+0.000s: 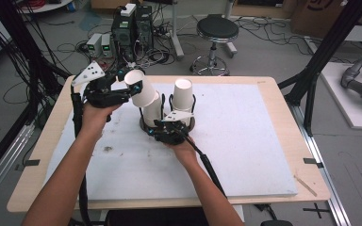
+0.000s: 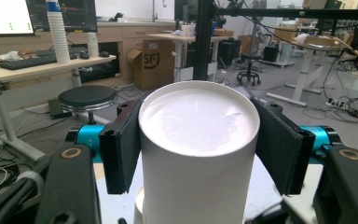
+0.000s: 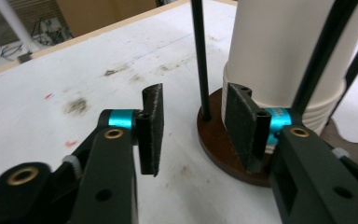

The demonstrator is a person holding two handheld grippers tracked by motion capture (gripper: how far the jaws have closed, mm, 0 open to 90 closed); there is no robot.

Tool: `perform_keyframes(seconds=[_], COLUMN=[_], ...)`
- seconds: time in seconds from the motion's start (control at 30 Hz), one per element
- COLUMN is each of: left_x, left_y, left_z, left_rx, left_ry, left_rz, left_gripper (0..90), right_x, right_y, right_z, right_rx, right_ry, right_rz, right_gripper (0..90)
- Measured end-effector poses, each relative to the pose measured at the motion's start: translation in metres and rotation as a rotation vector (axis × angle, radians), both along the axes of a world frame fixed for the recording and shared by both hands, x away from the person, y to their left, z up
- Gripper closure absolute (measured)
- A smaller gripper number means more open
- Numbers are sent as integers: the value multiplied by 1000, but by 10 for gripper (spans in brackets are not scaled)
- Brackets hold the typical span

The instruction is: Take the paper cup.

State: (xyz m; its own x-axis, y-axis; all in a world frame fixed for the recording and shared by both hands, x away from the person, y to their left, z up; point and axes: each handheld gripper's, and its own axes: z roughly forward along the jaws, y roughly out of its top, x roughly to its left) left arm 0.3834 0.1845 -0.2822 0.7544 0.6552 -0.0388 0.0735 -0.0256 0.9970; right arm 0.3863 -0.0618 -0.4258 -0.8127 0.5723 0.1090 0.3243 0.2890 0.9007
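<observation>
My left gripper (image 1: pixel 131 89) is shut on a white paper cup (image 1: pixel 140 87), which is upside down and tilted above the left wire cup holder (image 1: pixel 162 101). In the left gripper view the cup (image 2: pixel 198 140) fills the gap and both pads press its sides. A second white cup (image 1: pixel 153 111) stands beneath it in the holder. A stack of upturned cups (image 1: pixel 183 95) stands to the right. My right gripper (image 1: pixel 168 127) is low at the holder's foot. Its jaws (image 3: pixel 196 133) stand open around a black rod (image 3: pixel 199 60) and the edge of the brown base (image 3: pixel 214 144), beside the cup stack (image 3: pixel 279 51).
The holders stand on a white foam board (image 1: pixel 245 141) that covers a wooden table (image 1: pixel 283 108). The board is smudged with dark marks (image 3: pixel 77 105). Behind the table are a black stool (image 1: pixel 217 30), computer cases (image 1: pixel 132 28) and loose cables on the floor.
</observation>
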Motion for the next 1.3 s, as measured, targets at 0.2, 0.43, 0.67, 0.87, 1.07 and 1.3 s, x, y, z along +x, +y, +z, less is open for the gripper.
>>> perform_keyframes(seconds=[0.2,0.43,0.67,0.87,1.07,1.3], left_x=[-14,-29,-42,-52,-56,-59], left_y=[1,-7,-18,-27,-30,-31], left_z=[-7,-22,-35,-44,-51,-54], left_rx=[14,34,29,39,56,59], left_ry=[8,25,38,51,62,57], left_rz=[-12,-35,-51,-52,-60,-58], left_gripper=[357,356,356,356,356,356], right_x=[-13,-28,-42,-51,-56,-58], right_y=[-28,-81,-141,-179,-198,-207], right_z=[13,19,18,15,16,14], right_rx=[-3,-24,-40,-50,-57,-50], right_ry=[-24,-41,-83,-101,-127,-138], right_rz=[49,57,-22,-93,-120,-133], right_gripper=[368,237,214,214,214,214])
